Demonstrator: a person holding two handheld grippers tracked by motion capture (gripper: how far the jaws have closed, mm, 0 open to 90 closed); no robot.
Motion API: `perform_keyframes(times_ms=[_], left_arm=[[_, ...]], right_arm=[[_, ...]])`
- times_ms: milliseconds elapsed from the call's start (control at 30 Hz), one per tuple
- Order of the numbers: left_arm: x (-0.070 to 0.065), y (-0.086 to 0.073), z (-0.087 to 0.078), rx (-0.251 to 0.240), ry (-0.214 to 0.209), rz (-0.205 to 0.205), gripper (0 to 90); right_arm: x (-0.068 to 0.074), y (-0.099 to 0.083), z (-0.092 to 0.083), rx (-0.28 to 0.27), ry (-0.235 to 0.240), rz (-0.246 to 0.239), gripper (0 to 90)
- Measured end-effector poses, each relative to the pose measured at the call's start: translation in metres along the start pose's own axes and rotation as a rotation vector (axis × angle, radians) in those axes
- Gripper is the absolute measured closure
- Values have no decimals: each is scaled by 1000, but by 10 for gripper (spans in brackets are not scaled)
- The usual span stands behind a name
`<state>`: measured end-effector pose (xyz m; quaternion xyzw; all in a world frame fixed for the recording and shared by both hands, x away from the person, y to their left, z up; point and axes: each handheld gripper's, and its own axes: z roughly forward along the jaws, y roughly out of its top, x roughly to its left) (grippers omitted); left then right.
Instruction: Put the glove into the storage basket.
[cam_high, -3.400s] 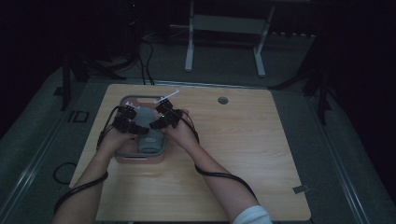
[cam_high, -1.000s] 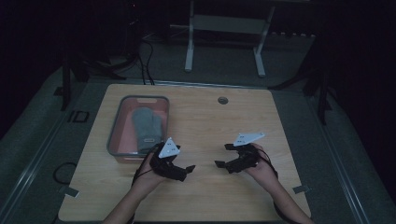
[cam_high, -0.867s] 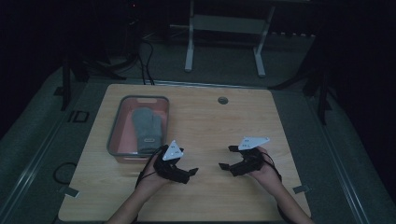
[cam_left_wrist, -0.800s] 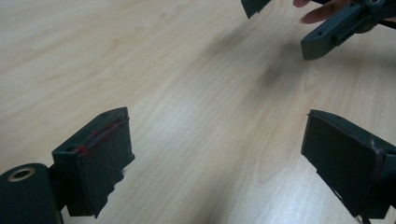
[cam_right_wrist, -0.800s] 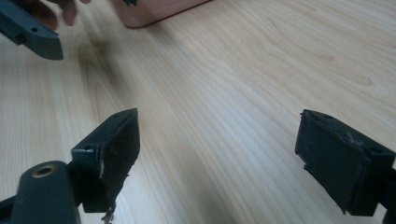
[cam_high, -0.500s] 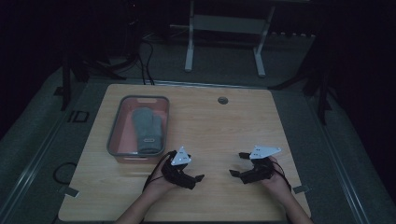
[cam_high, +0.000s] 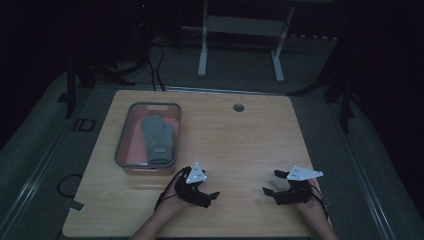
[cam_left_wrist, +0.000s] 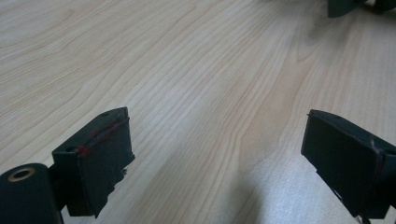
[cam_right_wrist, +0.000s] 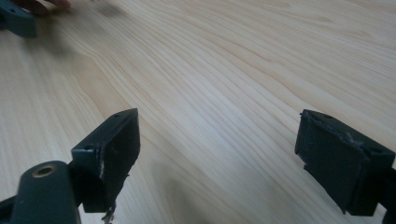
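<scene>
Both grippers withdrew; grey mitten lies in tray, far from jaws

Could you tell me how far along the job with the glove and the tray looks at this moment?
It looks finished: the grey glove lies flat inside the pink tray. Nothing is in hand: the left gripper and right gripper sit open and empty near the front edge of the table. Nothing visible seems left.

Both grippers have left the tray with the mitten and pulled back to the bench's near edge, left gripper and right gripper now wide apart, jaws spread.
</scene>
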<state>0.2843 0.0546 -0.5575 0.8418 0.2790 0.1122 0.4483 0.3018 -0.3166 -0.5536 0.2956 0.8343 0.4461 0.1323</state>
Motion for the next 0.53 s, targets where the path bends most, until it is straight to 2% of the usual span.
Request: perform_keyframes(times_ms=[67,167,300,533], left_arm=[[0,-1,0,4,14,11,90],[0,-3,-1,-3,5,0,90],[1,-4,0,-2,0,-8,90],[1,-5,1,1,-1,-6,90]], right_arm=[[-4,-4,-5,-12,-14,18,141],[-8,-8,-13,-23,-52,16,141],[-16,-11,-17,-46,-56,64,143],[-15,-11,-14,-23,-67,54,143]])
